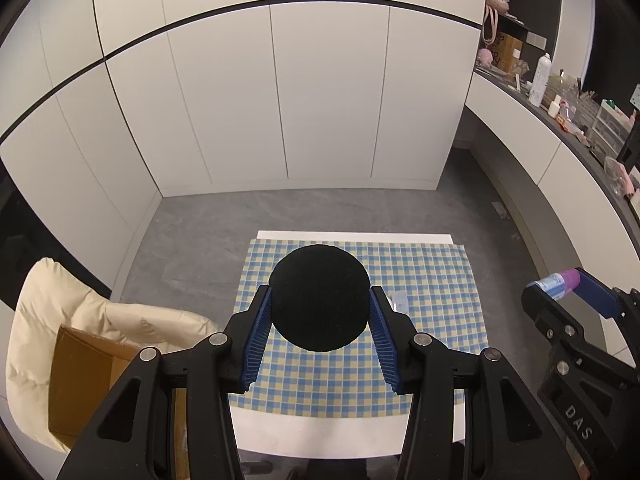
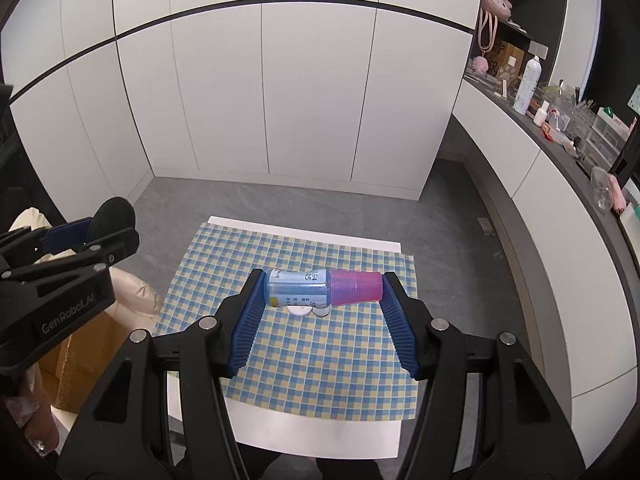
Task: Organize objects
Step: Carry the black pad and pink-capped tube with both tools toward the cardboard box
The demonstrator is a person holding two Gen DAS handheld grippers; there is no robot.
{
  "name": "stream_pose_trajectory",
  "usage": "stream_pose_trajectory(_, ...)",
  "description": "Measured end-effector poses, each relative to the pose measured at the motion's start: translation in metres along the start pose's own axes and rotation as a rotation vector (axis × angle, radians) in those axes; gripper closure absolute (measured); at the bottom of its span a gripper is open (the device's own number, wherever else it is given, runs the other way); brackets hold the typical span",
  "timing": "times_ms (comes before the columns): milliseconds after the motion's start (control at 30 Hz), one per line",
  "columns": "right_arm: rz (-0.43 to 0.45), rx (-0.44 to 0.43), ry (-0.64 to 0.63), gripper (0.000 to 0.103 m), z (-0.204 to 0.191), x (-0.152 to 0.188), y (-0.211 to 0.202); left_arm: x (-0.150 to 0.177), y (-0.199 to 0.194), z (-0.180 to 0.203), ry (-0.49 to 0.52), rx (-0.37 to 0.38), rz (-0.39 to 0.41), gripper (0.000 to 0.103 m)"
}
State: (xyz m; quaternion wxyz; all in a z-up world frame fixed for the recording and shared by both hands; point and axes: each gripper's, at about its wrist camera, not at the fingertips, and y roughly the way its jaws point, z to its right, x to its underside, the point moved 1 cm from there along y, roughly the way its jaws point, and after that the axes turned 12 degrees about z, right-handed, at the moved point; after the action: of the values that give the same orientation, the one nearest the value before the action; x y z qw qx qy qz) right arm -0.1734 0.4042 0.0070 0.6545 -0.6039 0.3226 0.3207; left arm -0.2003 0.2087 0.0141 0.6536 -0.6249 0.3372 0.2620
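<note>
Your left gripper (image 1: 319, 296) is clamped on a black round pad (image 1: 319, 297), the blue pads pressing its two edges, and it hangs in the air above the checked cloth (image 1: 432, 276). Your right gripper (image 2: 323, 286) holds a blue bottle with a pink cap (image 2: 320, 287) lengthwise, one pad on the base and one on the cap end, also lifted clear of the cloth.

The bottle is the weaker hold: it is pinched end to end on small flat faces, so a tilt or a jolt could let it pivot and drop. Directly below it lie two small round discs (image 2: 308, 312), which a fall would scatter. The pad looks soft and is gripped only at its rim, so it may buckle and slip out. The cardboard box (image 1: 86, 364) sits off to the left gripper's left, below table level; the two grippers are close enough to knock together if both swing that way.
</note>
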Motion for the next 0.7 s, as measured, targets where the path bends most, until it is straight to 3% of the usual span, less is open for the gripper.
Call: stream_pose_trajectory(700, 0.006, -0.008, 0.012, 0.043, -0.009, 0.049, -0.05, 0.042, -0.059, 0.003, 0.007, 0.055, 0.043, 0.055)
